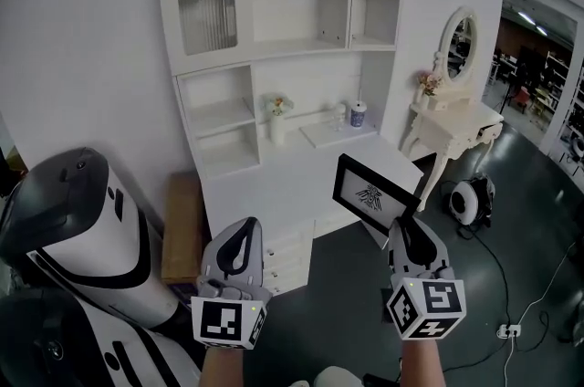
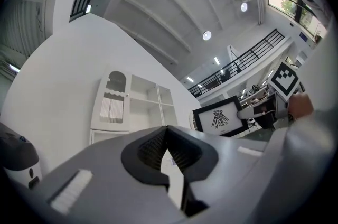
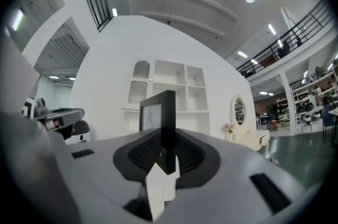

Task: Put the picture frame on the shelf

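Between the jaws of the right gripper [image 1: 402,232], the black rectangular picture frame with a bird drawing [image 1: 374,192] is clamped near a lower corner, in the air before the white wooden shelf cabinet [image 1: 274,57]. Its long axis is slanted down to the right, and its picture side is turned to the person. The left gripper [image 1: 241,239] is closed on nothing.

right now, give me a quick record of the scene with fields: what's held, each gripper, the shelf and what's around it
held item: picture frame, black border, dark bird-like print, tilted
right gripper: shut on the frame's near edge
left gripper: shut, nothing between its jaws
target: white shelf unit straight ahead; frame not yet on it
on the unit's counter: vase with flowers, patterned cup
to the right: white dressing table with oval mirror
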`<state>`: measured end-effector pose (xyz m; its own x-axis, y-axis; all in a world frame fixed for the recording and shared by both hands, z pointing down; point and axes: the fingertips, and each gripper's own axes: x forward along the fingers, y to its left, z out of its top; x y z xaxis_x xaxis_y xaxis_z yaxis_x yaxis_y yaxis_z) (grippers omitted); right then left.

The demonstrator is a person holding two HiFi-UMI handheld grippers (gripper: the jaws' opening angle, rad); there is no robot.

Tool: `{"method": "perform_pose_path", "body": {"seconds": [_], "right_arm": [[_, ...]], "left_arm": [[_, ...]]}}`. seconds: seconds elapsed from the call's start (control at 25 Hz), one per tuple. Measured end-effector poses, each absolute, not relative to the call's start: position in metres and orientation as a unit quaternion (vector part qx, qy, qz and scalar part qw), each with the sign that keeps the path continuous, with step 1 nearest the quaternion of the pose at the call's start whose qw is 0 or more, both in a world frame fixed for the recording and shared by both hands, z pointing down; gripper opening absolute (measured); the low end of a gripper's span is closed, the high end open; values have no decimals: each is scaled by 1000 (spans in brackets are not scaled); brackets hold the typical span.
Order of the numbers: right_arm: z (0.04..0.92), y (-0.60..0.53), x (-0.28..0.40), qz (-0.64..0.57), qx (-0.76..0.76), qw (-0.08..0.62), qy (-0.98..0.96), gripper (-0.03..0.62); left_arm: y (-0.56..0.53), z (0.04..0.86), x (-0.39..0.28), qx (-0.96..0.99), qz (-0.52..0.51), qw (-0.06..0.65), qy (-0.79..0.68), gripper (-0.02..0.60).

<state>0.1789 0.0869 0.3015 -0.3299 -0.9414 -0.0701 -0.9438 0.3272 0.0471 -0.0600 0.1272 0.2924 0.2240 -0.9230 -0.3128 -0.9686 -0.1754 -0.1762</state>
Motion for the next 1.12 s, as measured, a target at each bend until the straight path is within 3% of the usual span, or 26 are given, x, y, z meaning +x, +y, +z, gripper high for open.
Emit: {"method": "perform_pose_path", "body": {"seconds": [0.44, 1.12], "right_arm": [[310, 16, 165, 34, -565, 19, 824, 81], [286, -206, 153, 35, -515, 33, 856, 81]], "left_arm": [[66, 298, -82, -744, 65, 167, 643, 9], [-130, 274, -86, -707, 48, 187, 680, 9]]}}
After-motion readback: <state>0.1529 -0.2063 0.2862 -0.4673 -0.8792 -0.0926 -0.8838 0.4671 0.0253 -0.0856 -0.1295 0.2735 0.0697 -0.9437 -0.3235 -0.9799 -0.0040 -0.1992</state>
